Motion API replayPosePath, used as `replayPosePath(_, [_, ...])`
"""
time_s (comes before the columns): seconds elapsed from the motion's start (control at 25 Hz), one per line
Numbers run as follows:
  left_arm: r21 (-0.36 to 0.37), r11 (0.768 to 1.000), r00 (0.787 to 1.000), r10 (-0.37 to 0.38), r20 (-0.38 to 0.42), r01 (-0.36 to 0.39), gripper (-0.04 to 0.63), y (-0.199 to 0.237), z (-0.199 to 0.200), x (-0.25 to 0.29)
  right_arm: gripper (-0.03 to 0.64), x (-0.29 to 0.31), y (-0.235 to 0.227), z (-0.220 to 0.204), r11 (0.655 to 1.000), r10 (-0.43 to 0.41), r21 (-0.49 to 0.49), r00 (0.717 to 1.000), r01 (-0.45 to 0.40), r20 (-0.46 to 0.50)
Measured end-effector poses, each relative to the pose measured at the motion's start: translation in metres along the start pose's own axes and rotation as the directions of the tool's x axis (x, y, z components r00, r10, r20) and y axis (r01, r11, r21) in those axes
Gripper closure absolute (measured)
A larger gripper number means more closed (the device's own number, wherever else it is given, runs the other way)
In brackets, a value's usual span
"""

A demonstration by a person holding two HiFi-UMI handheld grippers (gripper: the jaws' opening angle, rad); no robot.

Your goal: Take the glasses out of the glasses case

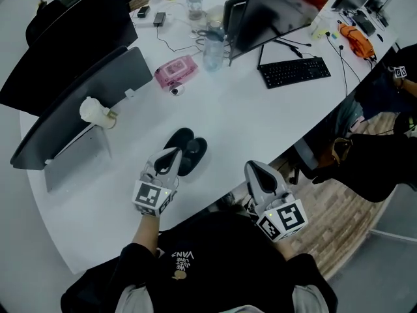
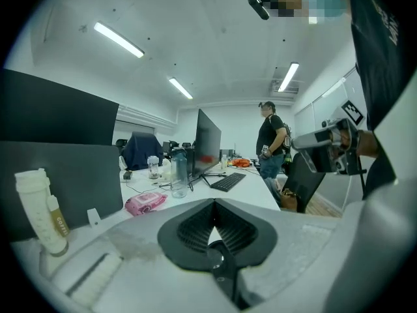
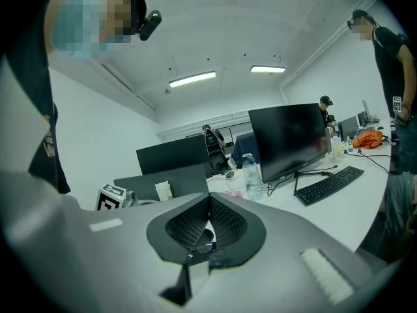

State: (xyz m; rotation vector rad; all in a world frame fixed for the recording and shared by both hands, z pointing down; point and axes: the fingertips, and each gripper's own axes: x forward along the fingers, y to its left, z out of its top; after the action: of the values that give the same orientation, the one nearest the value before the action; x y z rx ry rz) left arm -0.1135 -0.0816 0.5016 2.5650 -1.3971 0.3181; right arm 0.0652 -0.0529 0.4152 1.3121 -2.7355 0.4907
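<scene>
A black glasses case (image 1: 189, 147) lies on the white table (image 1: 247, 119) near its front edge, showing as two dark oval halves side by side. I see no glasses in any view. My left gripper (image 1: 172, 156) sits at the case's near left edge, with its tips over the case. In the left gripper view its jaws (image 2: 213, 207) meet at the tip with nothing between them, and the case is hidden. My right gripper (image 1: 255, 169) hovers off the table's front edge, right of the case. It (image 3: 208, 201) is shut and empty too.
A dark monitor back (image 1: 71, 113) and a white bottle (image 1: 96, 113) stand to the left. A pink wipes pack (image 1: 175, 70), a water bottle (image 1: 213, 46), a monitor (image 1: 283, 8) and a keyboard (image 1: 294, 71) lie farther back. A person (image 2: 270, 139) stands beyond the table.
</scene>
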Motion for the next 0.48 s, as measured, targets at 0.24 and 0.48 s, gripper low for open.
replayPosePath(0.24, [0.042,0.998,0.998,-0.050,-0.042,0.051,0.594,-0.003,-0.021,0.014,0.618,-0.009,-0.002,-0.002,1.000,-0.028,0.004,1.000,0.028,-0.004])
replayPosePath(0.48, [0.033,0.997,0.993,-0.065,-0.100,0.069,0.594,-0.004,-0.041,0.026,0.618,-0.013,-0.003,-0.005,0.999,-0.046,0.008,0.999,0.046,-0.008])
